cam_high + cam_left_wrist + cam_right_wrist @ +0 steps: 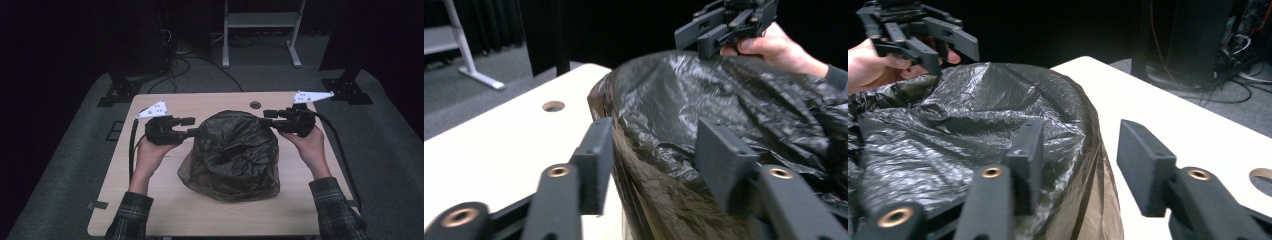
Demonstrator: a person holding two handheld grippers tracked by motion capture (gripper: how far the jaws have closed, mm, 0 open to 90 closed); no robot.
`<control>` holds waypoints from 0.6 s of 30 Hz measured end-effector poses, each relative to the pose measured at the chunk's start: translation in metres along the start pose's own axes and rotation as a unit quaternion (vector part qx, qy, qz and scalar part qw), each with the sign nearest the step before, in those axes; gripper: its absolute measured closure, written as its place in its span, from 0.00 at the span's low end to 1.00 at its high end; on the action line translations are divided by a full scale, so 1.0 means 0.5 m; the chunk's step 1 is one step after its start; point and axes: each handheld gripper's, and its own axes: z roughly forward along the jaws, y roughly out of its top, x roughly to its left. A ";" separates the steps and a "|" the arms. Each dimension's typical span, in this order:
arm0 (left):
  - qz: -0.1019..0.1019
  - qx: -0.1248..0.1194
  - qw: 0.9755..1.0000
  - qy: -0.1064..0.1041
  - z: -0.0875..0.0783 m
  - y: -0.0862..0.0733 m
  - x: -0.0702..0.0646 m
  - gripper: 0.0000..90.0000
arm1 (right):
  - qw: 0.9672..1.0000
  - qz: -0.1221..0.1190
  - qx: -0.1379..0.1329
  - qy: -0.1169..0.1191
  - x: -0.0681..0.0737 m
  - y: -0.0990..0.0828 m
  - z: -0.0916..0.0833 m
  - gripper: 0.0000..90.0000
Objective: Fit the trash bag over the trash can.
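No readable text, no labels, no brands, no numbers, no signs

So the bag [231,156] sits pretty much dead centre on the table [150,210]. Left gripper [191,126] is at its 10 o'clock, right gripper [267,116] at about 1 o'clock, both up at the rim. Table hole [255,105] lies just beyond the bag at 12.
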 end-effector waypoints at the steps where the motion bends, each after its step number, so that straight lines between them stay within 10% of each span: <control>1: -0.004 -0.004 1.000 -0.007 0.004 -0.001 0.003 0.60 | 1.000 0.001 0.003 0.004 -0.001 0.000 0.004 0.68; 9: 0.006 -0.021 1.000 -0.005 0.008 0.006 0.013 0.94 | 1.000 -0.008 -0.012 0.004 0.000 0.006 0.004 1.00; 18: -0.020 -0.012 0.999 0.048 0.027 -0.004 0.061 0.99 | 0.999 0.000 0.000 -0.046 -0.028 0.004 0.026 1.00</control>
